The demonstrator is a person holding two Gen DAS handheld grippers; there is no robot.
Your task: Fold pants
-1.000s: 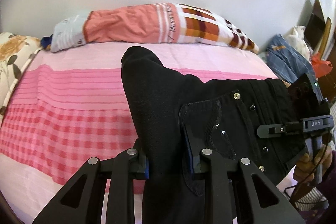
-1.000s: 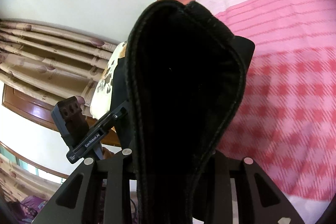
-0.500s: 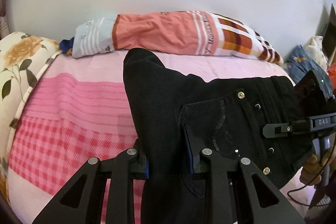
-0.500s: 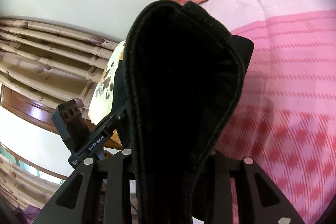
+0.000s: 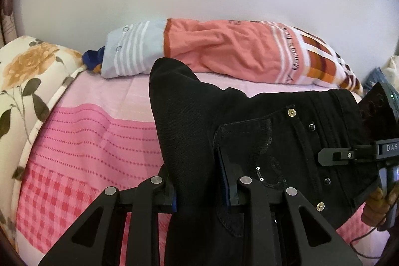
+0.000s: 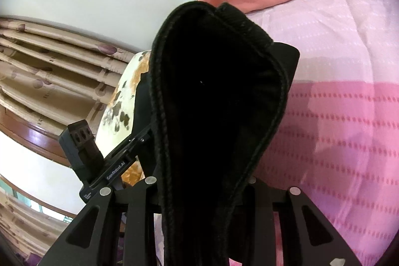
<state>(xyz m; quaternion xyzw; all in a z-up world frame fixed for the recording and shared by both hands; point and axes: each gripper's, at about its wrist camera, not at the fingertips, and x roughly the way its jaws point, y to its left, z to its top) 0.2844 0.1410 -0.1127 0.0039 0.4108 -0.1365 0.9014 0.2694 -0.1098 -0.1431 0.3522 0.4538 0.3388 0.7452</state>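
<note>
The black pants (image 5: 249,131) hang in the air above the pink bed, stretched between both grippers. My left gripper (image 5: 199,191) is shut on a bunched part of the pants near a back pocket with studs. My right gripper (image 6: 199,191) is shut on a thick folded edge of the pants (image 6: 214,96), which fills the middle of its view. The right gripper's body (image 5: 374,153) shows at the right edge of the left wrist view, at the waistband end. The left gripper's body (image 6: 82,148) shows at the lower left of the right wrist view.
A pink striped and checked bedsheet (image 5: 87,141) covers the bed below. A long salmon and striped pillow (image 5: 224,51) lies along the wall. A floral cushion (image 5: 22,81) sits at the left. Curtains (image 6: 49,61) hang beyond the bed's left side.
Both grippers have carried the pants forward over the bed toward the pillow and wall. Both stay shut on the pants.
</note>
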